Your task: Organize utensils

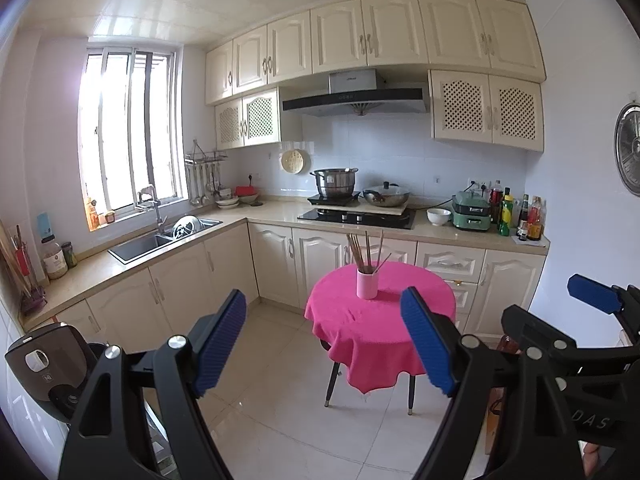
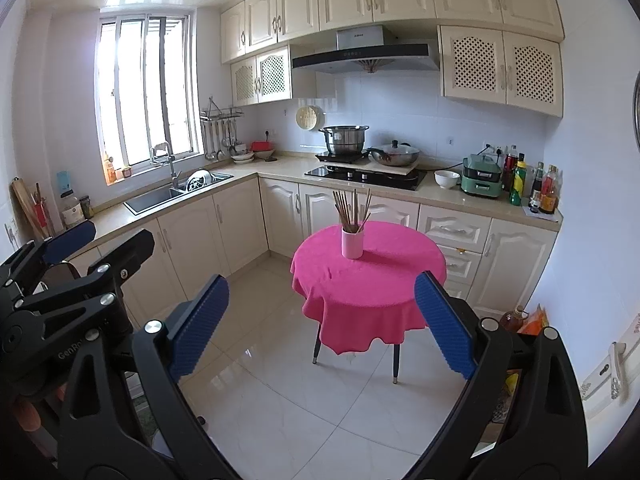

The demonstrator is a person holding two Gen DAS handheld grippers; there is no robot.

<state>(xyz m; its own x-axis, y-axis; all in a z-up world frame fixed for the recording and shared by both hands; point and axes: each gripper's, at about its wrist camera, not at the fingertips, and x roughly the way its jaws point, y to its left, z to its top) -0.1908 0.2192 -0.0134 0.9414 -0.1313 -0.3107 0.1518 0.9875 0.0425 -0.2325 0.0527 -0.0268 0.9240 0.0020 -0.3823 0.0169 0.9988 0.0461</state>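
Note:
A pink cup (image 1: pixel 367 282) (image 2: pixel 352 243) full of upright wooden chopsticks (image 1: pixel 365 250) (image 2: pixel 352 210) stands on a small round table under a magenta cloth (image 1: pixel 380 320) (image 2: pixel 368 280). My left gripper (image 1: pixel 323 344) is open with nothing between its blue pads, well short of the table and above the floor. My right gripper (image 2: pixel 320 324) is open too, equally far back. Each gripper shows at the edge of the other's view, the right one (image 1: pixel 592 296) and the left one (image 2: pixel 72 240).
An L-shaped counter (image 1: pixel 280 216) runs behind the table with a sink (image 1: pixel 160 240), a stove with a pot (image 1: pixel 334 182) and a wok, a bowl (image 1: pixel 438 216) and bottles (image 1: pixel 520 216). Hanging utensils (image 1: pixel 204 184) are by the window. White floor tiles (image 2: pixel 300 380) lie before the table.

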